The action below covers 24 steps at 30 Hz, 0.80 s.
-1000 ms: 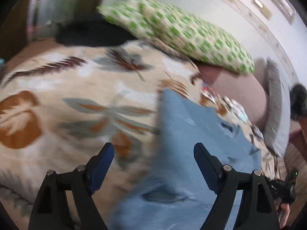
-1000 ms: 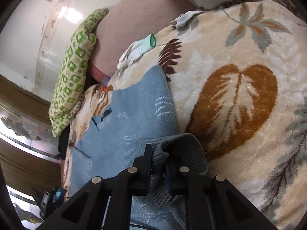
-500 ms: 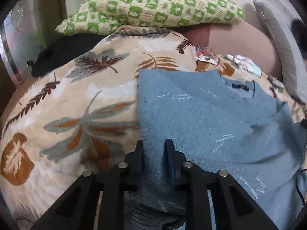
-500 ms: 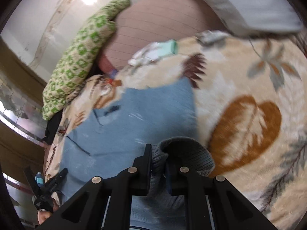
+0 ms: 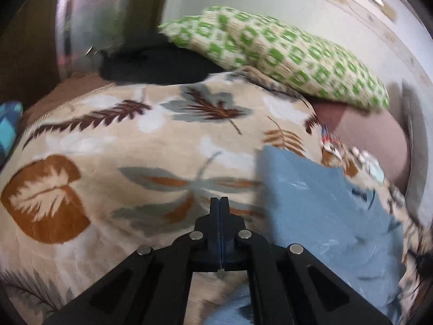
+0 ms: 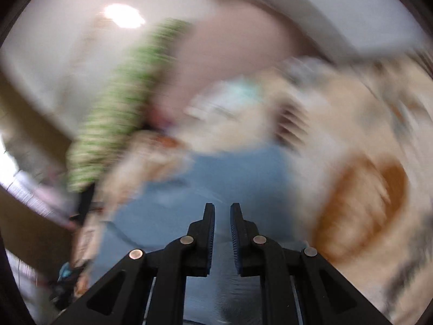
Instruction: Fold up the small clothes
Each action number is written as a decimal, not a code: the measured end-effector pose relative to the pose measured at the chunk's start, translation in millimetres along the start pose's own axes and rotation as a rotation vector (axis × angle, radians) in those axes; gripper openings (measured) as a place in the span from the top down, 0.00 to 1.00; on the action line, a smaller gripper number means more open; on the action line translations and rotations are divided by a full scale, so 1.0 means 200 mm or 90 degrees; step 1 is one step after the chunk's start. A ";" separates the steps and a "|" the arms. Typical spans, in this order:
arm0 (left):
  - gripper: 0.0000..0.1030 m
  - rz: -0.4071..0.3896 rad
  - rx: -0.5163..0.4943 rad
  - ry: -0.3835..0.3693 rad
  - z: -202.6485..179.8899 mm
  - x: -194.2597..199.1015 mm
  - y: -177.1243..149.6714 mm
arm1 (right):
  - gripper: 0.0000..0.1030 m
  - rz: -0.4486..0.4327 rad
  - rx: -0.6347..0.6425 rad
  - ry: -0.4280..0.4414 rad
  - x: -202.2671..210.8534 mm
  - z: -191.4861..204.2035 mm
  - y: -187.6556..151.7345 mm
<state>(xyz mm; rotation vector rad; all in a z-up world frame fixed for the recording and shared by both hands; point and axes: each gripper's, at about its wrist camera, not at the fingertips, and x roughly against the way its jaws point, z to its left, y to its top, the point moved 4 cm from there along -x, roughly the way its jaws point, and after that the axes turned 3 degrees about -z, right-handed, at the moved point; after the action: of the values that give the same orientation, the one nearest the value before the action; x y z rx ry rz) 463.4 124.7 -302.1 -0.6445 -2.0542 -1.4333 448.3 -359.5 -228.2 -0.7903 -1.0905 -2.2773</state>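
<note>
Looking along the left tool (image 5: 220,203), its jaws are pressed fully together with nothing visible between them, its tip over bare leaf-print blanket (image 5: 94,162); the blue sweater (image 5: 319,208) lies flat to the right of that tool, its long axis running away toward the green-checked pillow (image 5: 284,57). From the right wrist view, heavily blurred, the right tool (image 6: 222,214) stands at a narrow gap holding nothing, directly above the sweater (image 6: 216,178), which extends forward from it. By judgement, the right tool is the nearer one for the next fold.

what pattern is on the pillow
Green squares on cream, a check-like print; the pillow shows best in the left wrist view.
</note>
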 end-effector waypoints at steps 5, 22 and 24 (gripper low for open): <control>1.00 -0.038 -0.039 -0.082 -0.16 0.08 0.02 | 0.86 -0.057 0.027 -0.008 0.18 -0.08 -0.07; 0.99 0.130 -0.251 -0.100 -0.51 -0.07 -0.32 | 0.88 0.090 0.161 -0.046 -0.04 0.21 -0.19; 0.99 0.132 -0.237 -0.105 -0.50 -0.05 -0.31 | 0.87 0.095 0.194 -0.009 0.00 0.30 -0.17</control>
<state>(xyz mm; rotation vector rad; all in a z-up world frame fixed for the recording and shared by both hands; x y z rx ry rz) 446.1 8.7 -323.5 -1.1252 -1.7845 -1.6980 444.3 -292.4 -215.8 -0.7375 -1.3001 -1.9256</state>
